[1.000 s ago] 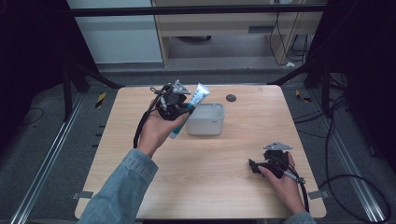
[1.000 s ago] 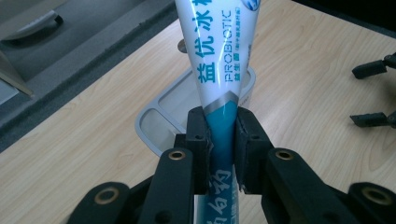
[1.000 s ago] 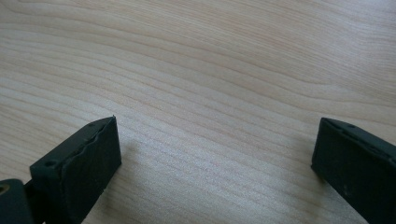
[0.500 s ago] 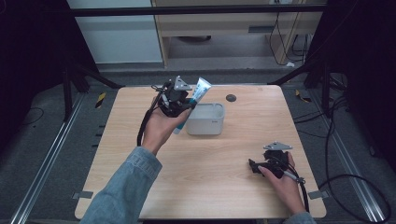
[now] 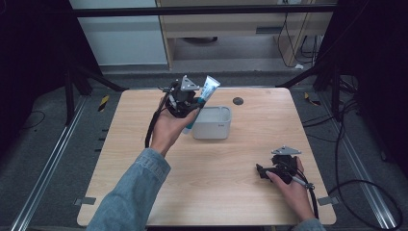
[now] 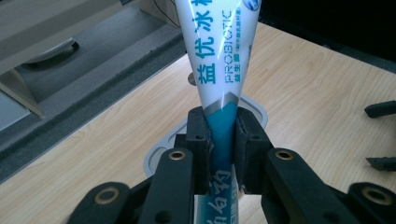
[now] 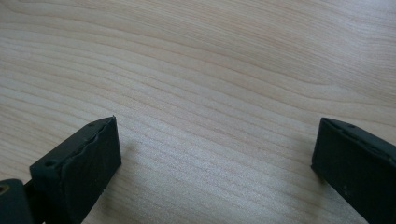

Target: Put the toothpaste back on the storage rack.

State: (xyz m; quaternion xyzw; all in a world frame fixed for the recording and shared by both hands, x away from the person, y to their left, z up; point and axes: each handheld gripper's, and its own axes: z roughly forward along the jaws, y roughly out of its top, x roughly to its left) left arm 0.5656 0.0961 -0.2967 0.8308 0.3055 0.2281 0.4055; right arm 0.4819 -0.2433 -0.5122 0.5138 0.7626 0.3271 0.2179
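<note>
Counter (image 5: 211, 183): light wood; I use the bin as my landmark.
Bin (image 5: 222, 129): pale grey, open-topped, toward the counter's far edge, nothing visible inside from my high view.
Left claw (image 5: 188, 98): I hold it raised at the bin's near-left corner, pinching the tube at its teal lower part.
Right claw (image 5: 267, 172): resting on the counter well right of and nearer me than the bin, jaws spread wide, holding nothing.
Tube (image 6: 219, 65): white and teal, tilted, its top leaning out over the bin.
Risk: I judge the grip narrow and low; the tube could pivot or slip and land outside the bin.
</note>
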